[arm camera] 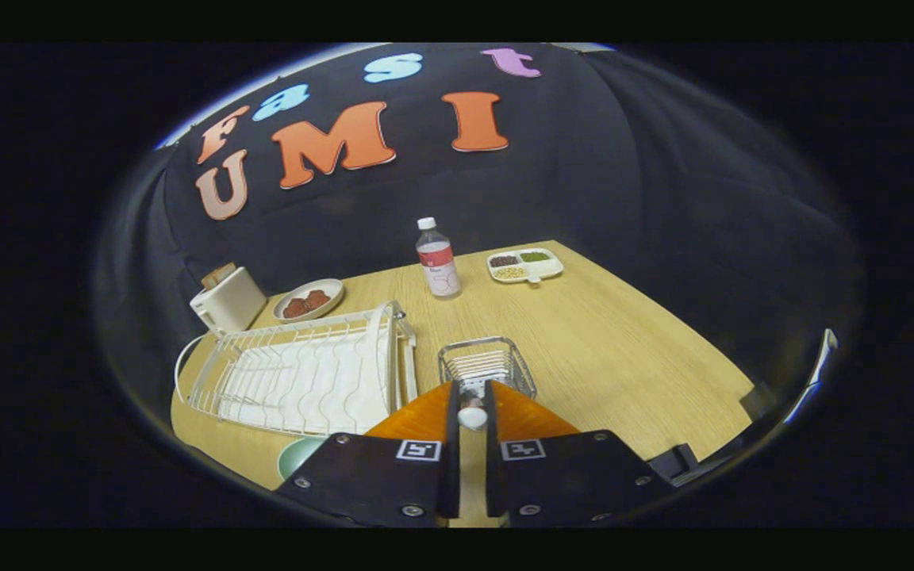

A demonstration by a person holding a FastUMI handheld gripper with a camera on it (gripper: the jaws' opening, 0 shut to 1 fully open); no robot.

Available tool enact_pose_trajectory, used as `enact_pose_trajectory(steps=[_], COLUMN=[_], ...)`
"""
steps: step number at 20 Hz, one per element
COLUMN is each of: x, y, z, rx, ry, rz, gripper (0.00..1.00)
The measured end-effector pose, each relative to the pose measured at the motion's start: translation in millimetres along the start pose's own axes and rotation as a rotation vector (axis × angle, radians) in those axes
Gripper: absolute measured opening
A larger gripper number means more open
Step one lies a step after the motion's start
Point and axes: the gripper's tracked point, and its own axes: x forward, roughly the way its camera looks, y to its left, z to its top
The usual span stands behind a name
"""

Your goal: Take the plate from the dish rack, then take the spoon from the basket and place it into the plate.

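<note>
Spoon (472, 415), its rounded white end showing, is clenched between the orange wedge-shaped fingers (425, 416) of the gripper (472, 404), its long axis hidden. Wire basket (487, 366) sits just ahead at twelve o'clock; pale green plate (298, 456) lies at nine o'clock, beside the white wire dish rack (302, 373).

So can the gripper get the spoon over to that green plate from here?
Probably yes. The fingers look closed on the spoon, lifted just short of the basket. The green plate lies close beside the gripper, below the dish rack, with only bare table between.
</note>
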Motion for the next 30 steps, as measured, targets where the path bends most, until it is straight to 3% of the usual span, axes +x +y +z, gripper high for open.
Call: enact_pose_trajectory(steps=[5,13,20,30], x=[-25.8,-82.6,-100.3,-85.7], y=[-5.6,0.2,34.9,120.8], z=[30.8,60.7,22.6,-37.9], rx=[0.019,0.032,-0.013,-0.125], ry=[-0.026,-0.055,0.038,0.139], rz=[-0.004,0.07,0.184,0.374], gripper=[0.13,0.13,0.13,0.13])
